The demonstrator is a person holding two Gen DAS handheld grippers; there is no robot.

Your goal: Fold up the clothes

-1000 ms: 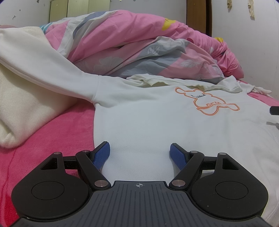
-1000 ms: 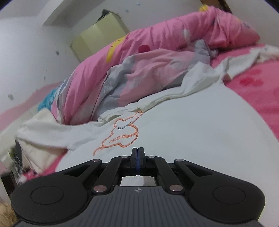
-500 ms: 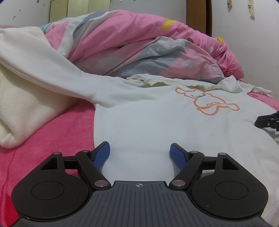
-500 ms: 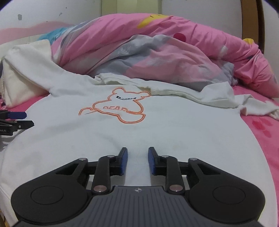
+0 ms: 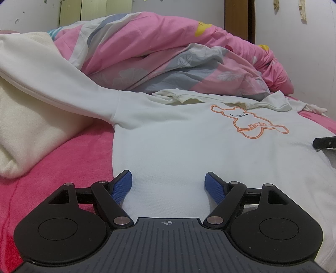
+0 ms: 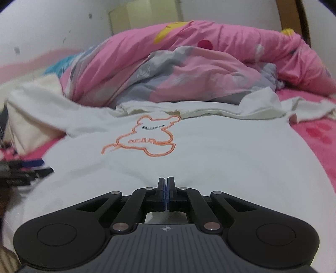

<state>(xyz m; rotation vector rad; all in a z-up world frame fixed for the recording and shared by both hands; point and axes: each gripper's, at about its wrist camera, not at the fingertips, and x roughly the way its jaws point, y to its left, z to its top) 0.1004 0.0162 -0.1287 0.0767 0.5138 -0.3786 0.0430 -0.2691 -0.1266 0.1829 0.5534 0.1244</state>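
A white sweatshirt of soft, smooth knit lies flat, front up, on the bed, whose cover is a fuzzy hot-pink fleece. On its chest, toward 1 o'clock in the left view, is an orange bear outline with small lettering inside. One sleeve runs off toward 10 o'clock, draped over a cream, nubbly folded blanket. Beyond the collar at 12 o'clock a crumpled quilt in glossy pink and grey with pale leaf prints is heaped against a white wall; a dark wooden bedpost rises behind it.

The left gripper sits low over the hem, its blue textured pads spread wide apart with the cloth between them. The right gripper has its fingers pressed together at the hem; whether fabric is pinched between them cannot be told.

Only the left view shows the sleeve's full run over the blanket. Only the right view, which is slightly blurred, shows the other sleeve bunched at 2 o'clock, darker pink spots on the cover, and the left gripper's tip at 9 o'clock. The right gripper's tip shows at 3 o'clock in the left view.
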